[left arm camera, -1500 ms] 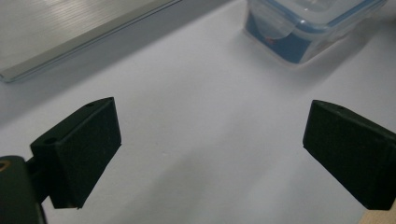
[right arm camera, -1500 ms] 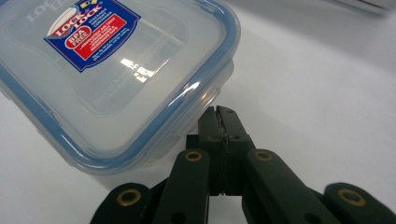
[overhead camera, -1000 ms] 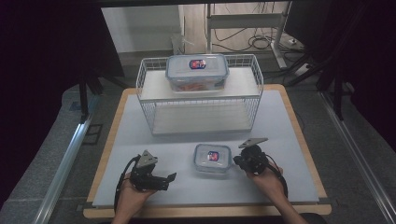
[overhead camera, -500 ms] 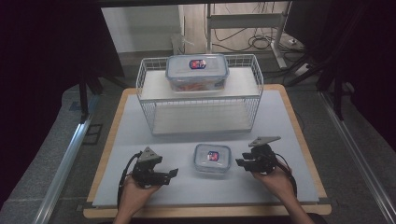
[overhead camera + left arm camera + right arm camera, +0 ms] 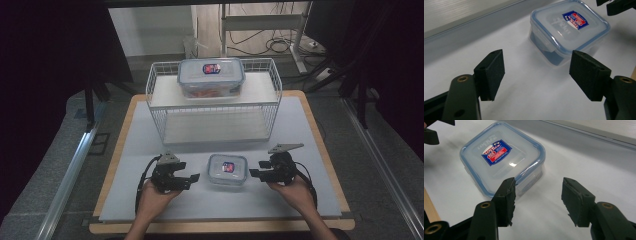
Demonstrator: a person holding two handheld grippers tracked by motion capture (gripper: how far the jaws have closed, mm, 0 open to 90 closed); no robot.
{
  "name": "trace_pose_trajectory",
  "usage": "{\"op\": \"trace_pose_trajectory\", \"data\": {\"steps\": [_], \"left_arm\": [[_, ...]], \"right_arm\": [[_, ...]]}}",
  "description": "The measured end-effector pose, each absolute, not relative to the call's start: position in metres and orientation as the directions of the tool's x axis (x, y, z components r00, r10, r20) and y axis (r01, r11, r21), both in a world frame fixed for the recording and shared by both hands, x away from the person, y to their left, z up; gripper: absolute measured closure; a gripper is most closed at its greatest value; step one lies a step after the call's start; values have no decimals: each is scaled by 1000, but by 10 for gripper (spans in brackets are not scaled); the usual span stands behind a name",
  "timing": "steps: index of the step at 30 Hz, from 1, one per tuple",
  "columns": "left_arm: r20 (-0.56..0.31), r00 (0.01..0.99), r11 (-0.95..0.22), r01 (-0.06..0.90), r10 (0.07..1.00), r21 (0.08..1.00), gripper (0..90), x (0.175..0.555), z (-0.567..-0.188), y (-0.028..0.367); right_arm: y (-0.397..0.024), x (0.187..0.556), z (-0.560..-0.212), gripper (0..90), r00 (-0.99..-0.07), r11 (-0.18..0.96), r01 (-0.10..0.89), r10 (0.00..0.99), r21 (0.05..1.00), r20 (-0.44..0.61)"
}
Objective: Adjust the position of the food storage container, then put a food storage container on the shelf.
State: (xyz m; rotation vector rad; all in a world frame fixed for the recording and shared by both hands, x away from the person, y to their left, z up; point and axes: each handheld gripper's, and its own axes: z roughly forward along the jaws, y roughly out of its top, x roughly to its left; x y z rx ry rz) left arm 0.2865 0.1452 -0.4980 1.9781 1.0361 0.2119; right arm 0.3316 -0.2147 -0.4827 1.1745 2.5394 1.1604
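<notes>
Between open claws [image 5: 194, 178] [image 5: 254, 174]; small container [image 5: 227, 169]

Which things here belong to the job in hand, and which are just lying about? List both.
In the job:
- small lidded container on the table, between the two grippers
- left hand-held gripper, jaws apart, nothing between them
- right hand-held gripper, jaws apart, nothing between them

Lying about:
- white wire rack
- large lidded container on top of the rack
</notes>
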Motion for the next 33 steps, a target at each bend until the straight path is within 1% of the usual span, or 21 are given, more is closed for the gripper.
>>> {"op": "trace_pose_trajectory", "data": {"steps": [7, 11, 16, 20, 24, 26, 30, 31, 32, 33], "left_arm": [[-281, 645, -248, 603, 711, 758, 285, 300, -498, 138], [-295, 647, -251, 614, 703, 748, 306, 307, -499, 132], [-346, 651, -243, 640, 676, 728, 316, 318, -503, 126], [-374, 658, -263, 661, 653, 703, 276, 326, -510, 119], [-404, 655, -267, 681, 639, 682, 256, 331, -516, 114], [-428, 650, -255, 691, 628, 676, 247, 332, -518, 111], [-440, 658, -273, 697, 611, 663, 227, 336, -521, 111], [-460, 657, -269, 705, 598, 657, 223, 338, -522, 110], [-460, 657, -269, 705, 598, 657, 219, 338, -522, 110], [-476, 653, -262, 712, 588, 652, 214, 340, -524, 108]], "right_arm": [[-210, 332, -482, 414, -700, 406, 604, 682, 686, 212], [-208, 333, -482, 397, -701, 404, 603, 680, 688, 214], [-202, 335, -484, 377, -705, 405, 610, 670, 681, 233], [-197, 337, -488, 356, -702, 401, 630, 662, 665, 265], [-194, 339, -493, 333, -695, 396, 650, 655, 649, 297], [-192, 340, -495, 327, -690, 385, 663, 647, 643, 325], [-190, 342, -499, 292, -676, 369, 690, 635, 622, 374], [-190, 343, -500, 291, -671, 363, 698, 633, 618, 386], [-190, 343, -500, 291, -671, 363, 698, 633, 618, 386], [-192, 345, -502, 291, -662, 352, 712, 626, 607, 413]]}}
